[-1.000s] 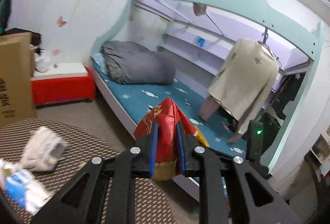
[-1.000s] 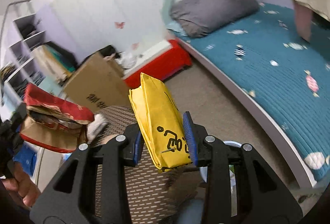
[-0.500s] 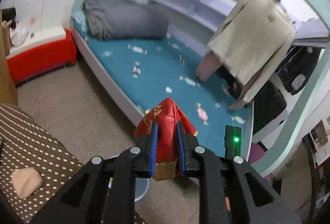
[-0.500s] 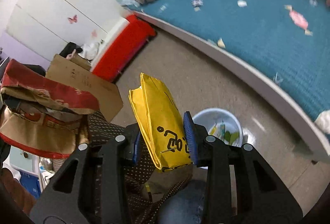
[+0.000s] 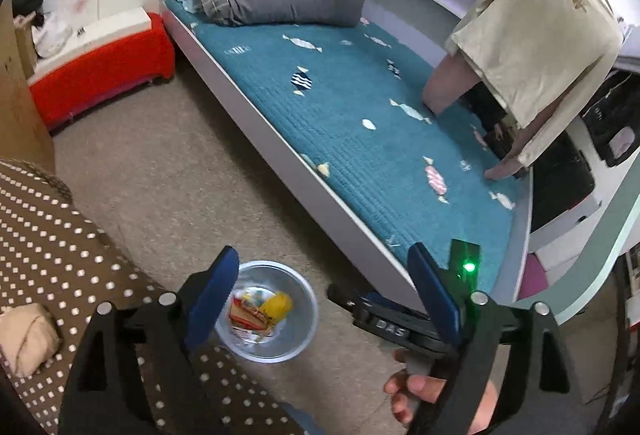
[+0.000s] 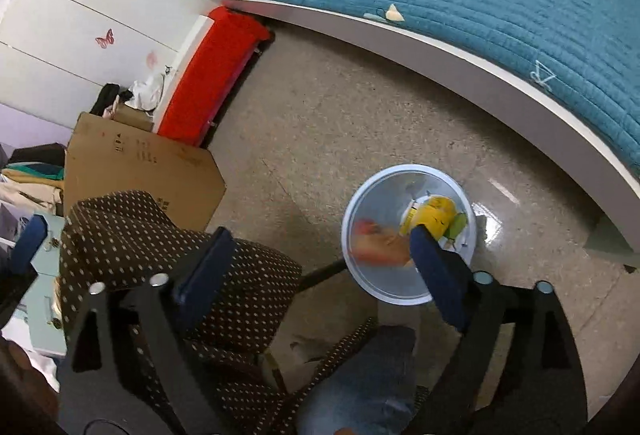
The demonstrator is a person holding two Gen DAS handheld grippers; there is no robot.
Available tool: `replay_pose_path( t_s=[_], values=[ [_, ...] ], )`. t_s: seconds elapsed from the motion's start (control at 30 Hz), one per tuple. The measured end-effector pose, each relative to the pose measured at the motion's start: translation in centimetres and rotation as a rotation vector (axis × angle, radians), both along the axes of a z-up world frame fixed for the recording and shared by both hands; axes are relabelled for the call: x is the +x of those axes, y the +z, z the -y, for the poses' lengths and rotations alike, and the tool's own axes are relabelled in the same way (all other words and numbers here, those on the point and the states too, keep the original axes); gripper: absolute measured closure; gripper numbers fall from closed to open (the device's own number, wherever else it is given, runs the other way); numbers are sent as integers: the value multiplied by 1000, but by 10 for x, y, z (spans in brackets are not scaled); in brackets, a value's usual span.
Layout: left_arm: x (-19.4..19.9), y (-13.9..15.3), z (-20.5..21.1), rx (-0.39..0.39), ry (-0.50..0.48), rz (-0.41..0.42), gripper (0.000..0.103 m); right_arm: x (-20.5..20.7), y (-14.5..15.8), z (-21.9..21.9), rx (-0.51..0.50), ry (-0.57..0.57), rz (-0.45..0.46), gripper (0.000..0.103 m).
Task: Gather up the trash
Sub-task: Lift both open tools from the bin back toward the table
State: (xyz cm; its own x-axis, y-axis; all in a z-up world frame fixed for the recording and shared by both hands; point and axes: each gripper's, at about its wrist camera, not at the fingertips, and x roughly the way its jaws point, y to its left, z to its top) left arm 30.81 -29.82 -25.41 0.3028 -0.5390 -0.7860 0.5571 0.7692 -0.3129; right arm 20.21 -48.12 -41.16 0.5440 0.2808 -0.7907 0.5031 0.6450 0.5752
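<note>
A pale round bin (image 5: 306, 315) stands on the floor between the table and the bed. In it lie a red wrapper (image 5: 247, 316) and a yellow packet (image 5: 281, 305). My left gripper (image 5: 322, 263) hangs above it, its jaws opening wide with nothing between them. In the right wrist view the same bin (image 6: 380, 203) holds the yellow packet (image 6: 434, 215) and the blurred red wrapper (image 6: 376, 249). My right gripper (image 6: 322, 239) is over the bin's edge, jaws opening and empty. The right gripper's body (image 5: 396, 323) and the hand (image 5: 416, 391) holding it show in the left wrist view.
A brown dotted tablecloth (image 5: 60, 255) covers the table at left, with a beige crumpled lump (image 5: 24, 335) on it. A bed with a teal cover (image 5: 360, 123) runs along the right. A red bench (image 5: 100, 75) and a cardboard box (image 6: 140, 171) stand by the wall. A jeans-clad knee (image 6: 360, 387) is below.
Both grippers dropped and tipped down toward the bin, then opened. The red wrapper left the left jaws and the yellow packet left the right jaws; both now lie in the bin.
</note>
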Motion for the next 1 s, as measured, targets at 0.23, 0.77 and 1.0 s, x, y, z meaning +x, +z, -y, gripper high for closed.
replay_pose_path(
  t_s=[0.23, 0.77, 1.0],
  values=[
    [-31, 30, -12, 38, 11, 144, 12, -20, 35, -9, -107, -12, 8, 6],
    [-102, 91, -83, 5, 104, 282, 11, -48, 173, -61, -278, 43, 226, 6],
    [-122, 107, -129, -17, 167, 326, 11, -56, 206, -97, -317, 116, 295, 6]
  ],
)
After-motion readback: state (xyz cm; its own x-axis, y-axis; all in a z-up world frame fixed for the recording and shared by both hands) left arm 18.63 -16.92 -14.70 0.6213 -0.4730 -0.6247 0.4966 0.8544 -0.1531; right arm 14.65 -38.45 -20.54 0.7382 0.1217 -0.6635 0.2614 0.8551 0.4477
